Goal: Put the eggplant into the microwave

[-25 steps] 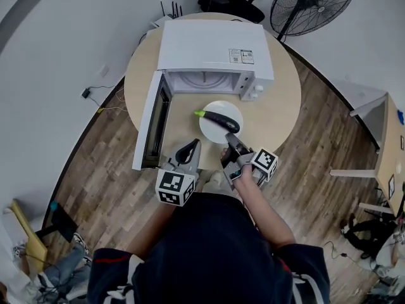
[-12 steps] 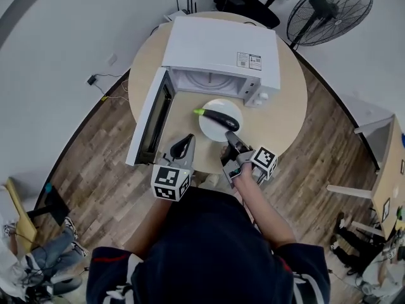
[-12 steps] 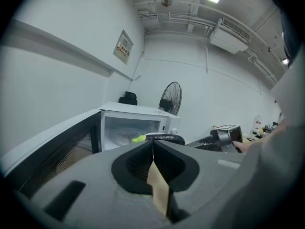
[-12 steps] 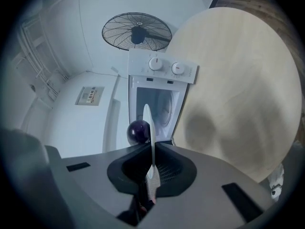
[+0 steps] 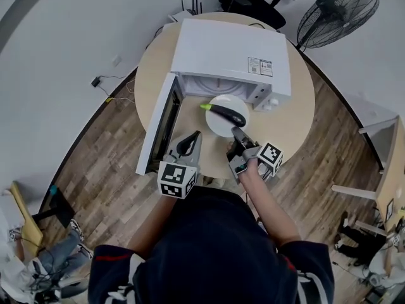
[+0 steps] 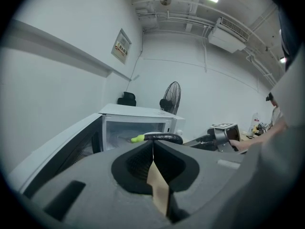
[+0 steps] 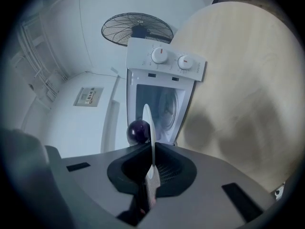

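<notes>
Our right gripper [image 5: 239, 134] pinches near rim of white plate [image 5: 229, 101]. Eggplant [image 5: 226, 114] lies on plate, just in front of open microwave [image 5: 231, 49], door [image 5: 158, 132] swung wide. Our left gripper [image 5: 190, 140] squeezed closed, nothing in it, near front edge of round tabletop [image 5: 291, 116].

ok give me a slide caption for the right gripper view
Right gripper shut on the rim of a white plate carrying the eggplant, facing the open microwave.
</notes>
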The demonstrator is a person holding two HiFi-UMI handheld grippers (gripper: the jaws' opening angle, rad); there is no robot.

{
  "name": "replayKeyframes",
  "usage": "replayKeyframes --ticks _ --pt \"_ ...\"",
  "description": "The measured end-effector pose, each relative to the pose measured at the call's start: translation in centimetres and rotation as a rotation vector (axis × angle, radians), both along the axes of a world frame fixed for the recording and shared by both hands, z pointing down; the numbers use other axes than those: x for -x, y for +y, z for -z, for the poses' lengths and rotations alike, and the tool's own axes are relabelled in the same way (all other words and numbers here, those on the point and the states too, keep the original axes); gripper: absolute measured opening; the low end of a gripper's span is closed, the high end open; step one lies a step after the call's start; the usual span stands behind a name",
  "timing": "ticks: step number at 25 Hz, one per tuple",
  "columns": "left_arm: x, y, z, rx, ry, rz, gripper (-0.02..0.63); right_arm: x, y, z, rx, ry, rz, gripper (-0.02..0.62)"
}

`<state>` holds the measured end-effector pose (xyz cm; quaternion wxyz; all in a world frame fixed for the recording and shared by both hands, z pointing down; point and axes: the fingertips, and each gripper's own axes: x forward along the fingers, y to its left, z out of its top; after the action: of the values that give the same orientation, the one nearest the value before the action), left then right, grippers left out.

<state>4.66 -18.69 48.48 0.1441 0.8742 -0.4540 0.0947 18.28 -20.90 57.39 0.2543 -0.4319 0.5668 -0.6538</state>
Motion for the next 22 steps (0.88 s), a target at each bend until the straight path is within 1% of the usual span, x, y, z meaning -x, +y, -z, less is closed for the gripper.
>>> replayKeyframes --ticks 3,6,10,15,22 --pt "0.2 -0.7 -0.1 -0.001 0.005 -0.006 0.017 0.0 -0.9 -0.8 0.007 0.017 -0.011 0.02" --pt "0.4 -1.6 -0.3 0.013 0.021 0.0 0.017 0.4 -2.6 -1.7 -0.005 0.038 0.0 0.02" --pt "0.4 -2.5 -0.8 0.026 0.022 -0.005 0.017 0.9 -4.1 -3.0 0.025 0.07 0.015 0.02" --pt "0.5 -3.4 -1.6 0.035 -0.017 -0.016 0.018 1.6 -6.3 -4.2 0.02 0.058 0.018 0.02" --pt "1.8 -5.2 -1.9 0.05 -0.012 0.022 0.017 1.5 -9.0 -6.5 0.027 0.053 0.02 0.02"
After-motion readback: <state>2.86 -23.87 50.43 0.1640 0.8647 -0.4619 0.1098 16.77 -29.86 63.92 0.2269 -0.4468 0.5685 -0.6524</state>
